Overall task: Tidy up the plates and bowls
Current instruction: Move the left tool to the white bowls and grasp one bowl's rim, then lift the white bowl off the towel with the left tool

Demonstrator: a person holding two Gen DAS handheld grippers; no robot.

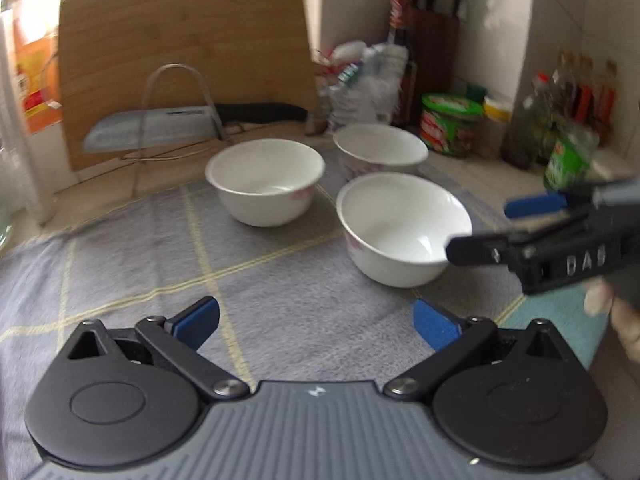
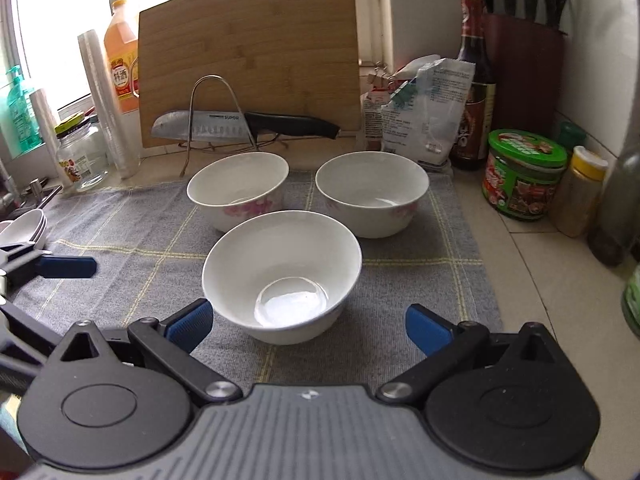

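Three white bowls with pink flower prints stand upright on a grey checked cloth (image 2: 120, 236). In the right wrist view the near bowl (image 2: 282, 276) sits just ahead of my open right gripper (image 2: 308, 326), with the back-left bowl (image 2: 238, 190) and back-right bowl (image 2: 372, 192) behind it. In the left wrist view my left gripper (image 1: 316, 322) is open and empty over the cloth (image 1: 160, 248), short of the bowls (image 1: 266, 180) (image 1: 404, 228) (image 1: 380, 148). The right gripper (image 1: 476, 228) shows there, open beside the near bowl's right rim.
A wooden cutting board (image 2: 248, 52) leans at the back with a knife (image 2: 240, 124) on a wire rack. Bottles, jars and bags (image 2: 524, 172) crowd the right side. Small white dishes (image 2: 24, 228) and a glass jar (image 2: 80, 156) stand at the left.
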